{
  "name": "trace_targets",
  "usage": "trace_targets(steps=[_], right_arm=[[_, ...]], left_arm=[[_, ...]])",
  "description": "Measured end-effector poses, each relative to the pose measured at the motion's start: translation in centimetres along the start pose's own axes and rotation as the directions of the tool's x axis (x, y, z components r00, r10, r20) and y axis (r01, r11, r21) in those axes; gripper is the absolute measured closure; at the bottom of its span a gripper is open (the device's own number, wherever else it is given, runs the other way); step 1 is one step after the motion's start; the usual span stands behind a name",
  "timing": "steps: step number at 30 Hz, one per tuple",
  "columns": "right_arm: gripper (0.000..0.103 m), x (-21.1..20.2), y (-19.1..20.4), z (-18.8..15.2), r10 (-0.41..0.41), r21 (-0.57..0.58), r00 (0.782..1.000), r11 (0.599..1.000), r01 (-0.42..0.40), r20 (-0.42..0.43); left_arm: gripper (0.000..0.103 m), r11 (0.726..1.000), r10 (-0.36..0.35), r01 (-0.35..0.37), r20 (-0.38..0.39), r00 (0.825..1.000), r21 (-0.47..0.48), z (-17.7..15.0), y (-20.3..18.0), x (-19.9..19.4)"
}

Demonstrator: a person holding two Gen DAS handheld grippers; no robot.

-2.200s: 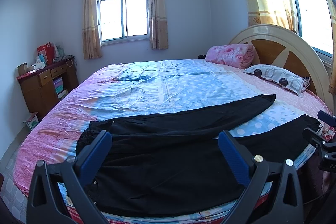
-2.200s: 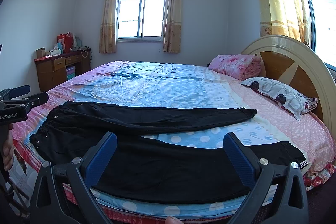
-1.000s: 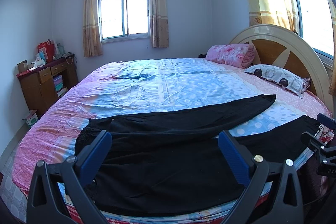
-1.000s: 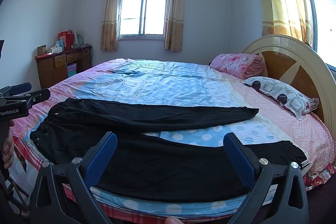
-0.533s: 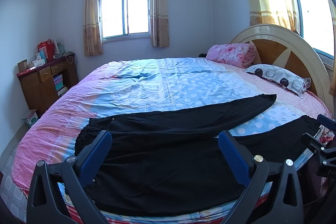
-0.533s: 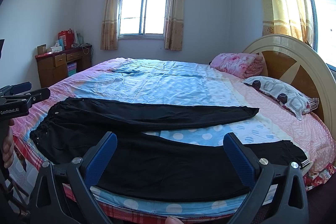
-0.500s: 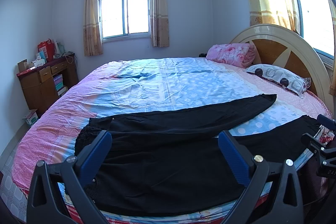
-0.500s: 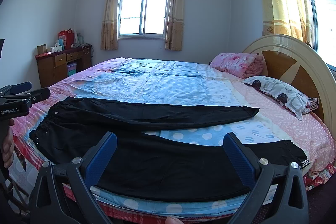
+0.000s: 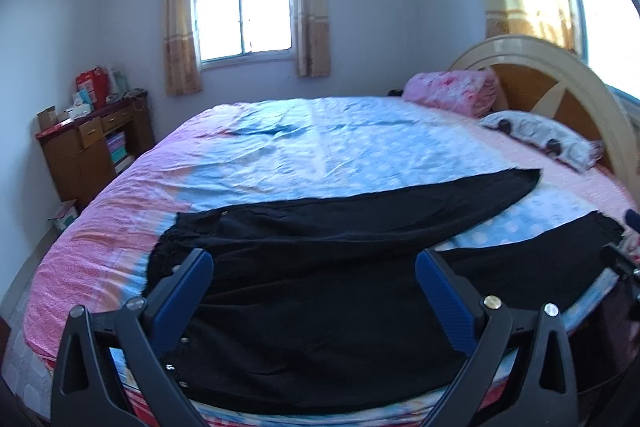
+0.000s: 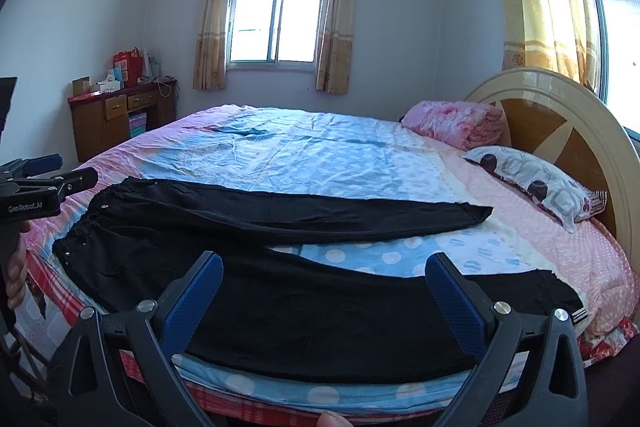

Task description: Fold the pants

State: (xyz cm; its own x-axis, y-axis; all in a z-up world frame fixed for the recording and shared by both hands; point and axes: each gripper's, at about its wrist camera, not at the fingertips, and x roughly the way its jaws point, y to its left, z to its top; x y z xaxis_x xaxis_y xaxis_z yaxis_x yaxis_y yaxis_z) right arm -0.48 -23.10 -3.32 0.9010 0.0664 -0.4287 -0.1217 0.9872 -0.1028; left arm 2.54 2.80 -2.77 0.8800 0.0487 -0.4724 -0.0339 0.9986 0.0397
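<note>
Black pants [image 9: 320, 267] [image 10: 280, 267] lie spread flat on the near part of the bed, waistband at the left, the two legs splayed apart toward the right. My left gripper [image 9: 314, 291] hovers open above the waist and hip area, nothing between its blue pads [image 9: 180, 297]. My right gripper [image 10: 324, 291] hangs open over the near leg, clear of the cloth. In the right wrist view the left gripper [image 10: 36, 187] shows at the far left edge, held by a hand [image 10: 16, 275]. In the left wrist view the edge of the right gripper's body [image 9: 624, 263] shows at far right.
The round bed [image 10: 320, 155] has a blue and pink dotted sheet and a curved wooden headboard [image 10: 560, 123] at the right. A folded pink quilt [image 10: 456, 123] and a patterned pillow [image 10: 536, 187] lie by the headboard. A wooden desk [image 10: 116, 119] stands at the left wall.
The left wrist view has swung slightly left and tipped down a little toward the pants. The right gripper has barely moved. The pants lie as before.
</note>
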Motion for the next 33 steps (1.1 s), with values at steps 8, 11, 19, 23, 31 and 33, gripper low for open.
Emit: trace_targets(steps=[8, 11, 19, 23, 31, 33], right_arm=[[0.001, 4.0, -2.4, -2.8, 0.019, 0.086, 0.997, 0.996, -0.012, -0.081], [0.001, 5.6, -2.5, -3.7, 0.014, 0.082, 0.994, 0.997, -0.005, -0.105], [0.001, 10.3, -3.4, -5.8, -0.016, 0.123, 0.97, 0.991, 0.047, -0.242], [0.001, 11.9, -4.7, -5.7, -0.037, 0.166, 0.961, 0.982, 0.086, -0.275], [0.001, 14.3, -7.6, -4.3, -0.085, 0.157, 0.946, 0.978, 0.14, -0.314], [0.001, 15.2, -9.3, -3.2, -0.07, 0.173, 0.945, 0.976, 0.131, -0.32]], left_arm=[[0.0, 0.976, 0.195, -0.204, -0.106, 0.975, -0.082, -0.9, 11.7, 7.3], [0.0, 0.967, 0.232, -0.245, -0.174, 0.957, -0.062, -0.4, 15.3, 11.1], [0.002, 0.972, 0.188, -0.224, -0.333, 0.924, -0.071, 2.4, 19.2, 22.2], [0.016, 0.978, 0.15, -0.196, -0.415, 0.897, -0.072, 3.2, 19.8, 27.9], [0.041, 0.984, 0.064, -0.147, -0.562, 0.825, -0.104, 1.7, 19.9, 34.4], [0.041, 0.986, 0.061, -0.138, -0.568, 0.821, -0.094, 1.7, 19.8, 34.5]])
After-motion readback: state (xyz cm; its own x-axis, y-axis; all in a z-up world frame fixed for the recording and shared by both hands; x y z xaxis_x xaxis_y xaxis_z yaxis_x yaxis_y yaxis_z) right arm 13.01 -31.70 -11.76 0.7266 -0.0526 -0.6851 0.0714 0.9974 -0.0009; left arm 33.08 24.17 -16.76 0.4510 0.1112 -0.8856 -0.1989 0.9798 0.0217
